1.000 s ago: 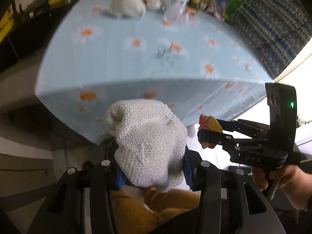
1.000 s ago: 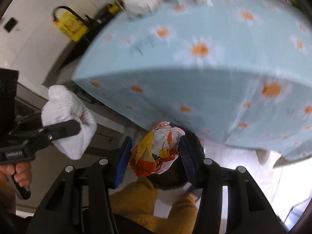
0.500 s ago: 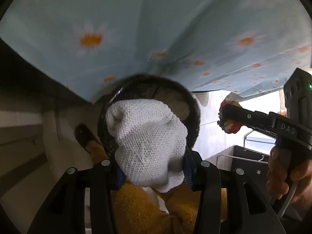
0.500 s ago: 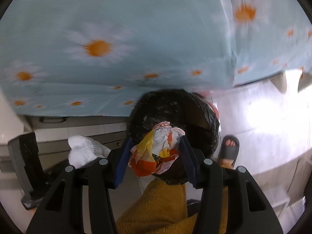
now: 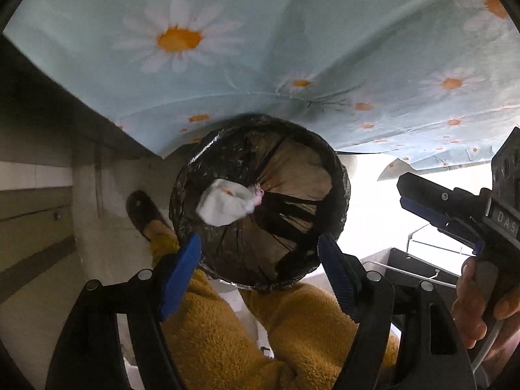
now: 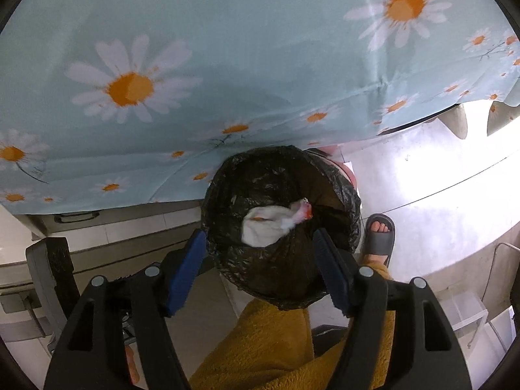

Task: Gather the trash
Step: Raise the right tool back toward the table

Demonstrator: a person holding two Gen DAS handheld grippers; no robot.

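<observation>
Right now both grippers hang over the bin with nothing between their blue pads: the left gripper [image 5: 260,260], lower centre of its view, has jaws that have just been opening and stand well apart, empty; same for the right gripper [image 6: 260,260], just opened, holding nothing. Close under them are the person's fuzzy mustard trouser legs [image 5: 292,334], and a dark sandal [image 6: 378,235] sits right of the bin in the right view. The black-lined trash bin [image 5: 341,188] fills frame centre, and the task's things are inside it: the white knitted wad [image 5: 224,206] lies on the liner, with a small crumpled wrapper [image 6: 302,211] touching its right edge. Risks, as a judgement: the wad looks perched on the slack liner rather than at the bottom, so it may hang up there; a gripper dipped lower could snag the loose plastic and drag the bag off the rim; lifting out carelessly could bump the tablecloth [image 5: 292,48], which hangs down across the whole upper frame and nearly touches the bin's far rim. That cloth also hides the table top, so any remaining trash cannot be seen. A wire rack [image 5: 422,260] sits lower right, close to the right hand [image 5: 481,308]. Floor beyond is bright and washed out.
</observation>
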